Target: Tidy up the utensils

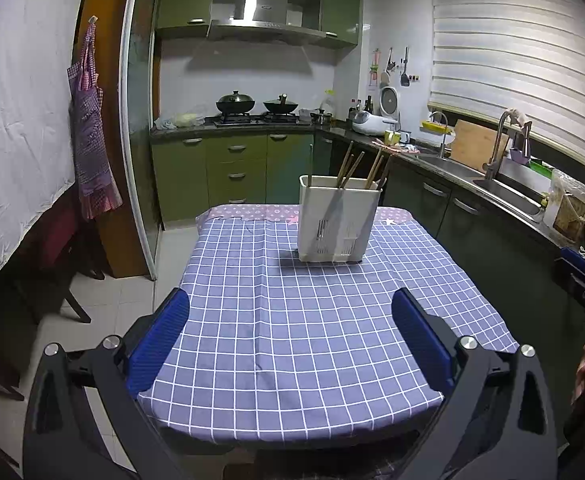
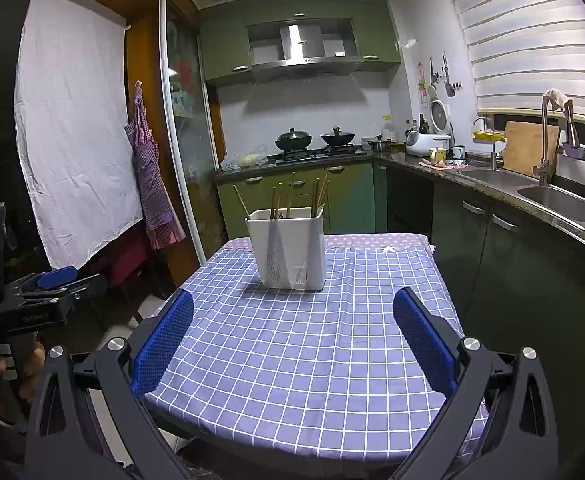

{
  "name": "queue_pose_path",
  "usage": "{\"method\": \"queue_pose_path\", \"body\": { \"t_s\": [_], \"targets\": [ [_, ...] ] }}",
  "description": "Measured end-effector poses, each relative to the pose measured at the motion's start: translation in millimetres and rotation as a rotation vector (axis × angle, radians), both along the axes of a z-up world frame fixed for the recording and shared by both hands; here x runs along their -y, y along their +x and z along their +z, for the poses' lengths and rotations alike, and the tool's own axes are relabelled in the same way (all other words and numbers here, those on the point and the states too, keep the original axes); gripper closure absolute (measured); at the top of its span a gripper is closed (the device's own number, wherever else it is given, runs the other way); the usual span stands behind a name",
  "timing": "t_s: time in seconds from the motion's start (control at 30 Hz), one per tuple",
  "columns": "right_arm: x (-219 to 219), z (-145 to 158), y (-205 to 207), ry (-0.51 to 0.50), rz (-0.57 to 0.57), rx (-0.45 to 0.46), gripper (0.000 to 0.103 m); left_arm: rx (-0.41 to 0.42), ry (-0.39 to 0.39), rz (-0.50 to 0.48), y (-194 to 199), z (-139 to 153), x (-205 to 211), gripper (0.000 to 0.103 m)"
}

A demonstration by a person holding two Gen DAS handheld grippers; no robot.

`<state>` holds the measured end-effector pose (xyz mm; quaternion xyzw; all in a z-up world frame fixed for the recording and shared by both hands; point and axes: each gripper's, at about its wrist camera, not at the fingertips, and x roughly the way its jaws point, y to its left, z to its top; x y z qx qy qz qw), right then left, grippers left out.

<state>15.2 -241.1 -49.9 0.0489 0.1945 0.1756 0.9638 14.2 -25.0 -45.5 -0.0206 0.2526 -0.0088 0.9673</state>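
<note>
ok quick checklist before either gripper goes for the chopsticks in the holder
1. Left gripper open and holding nothing: ok.
2. Right gripper open and holding nothing: ok.
3. Holder upright on the tablecloth: ok.
4. Chopsticks stand in the holder, tops leaning in different directions above the rim: ok to reach, though not tidy.
5. Cloth between the grippers and the holder bare, with nothing in the path: ok.
6. Which compartment each chopstick sits in: cannot tell, as the holder's wall hides the inside.
</note>
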Motion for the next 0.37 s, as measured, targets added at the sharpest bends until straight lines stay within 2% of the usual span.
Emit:
{"method": "queue_pose_path", "body": {
  "t_s": [0.37],
  "targets": [
    [-0.6, 0.3, 0.3, -0.001, 0.000, -0.001, 0.004, -0.011, -0.012, 0.015, 2.6, -4.5, -4.8, 0.007]
  ]
}}
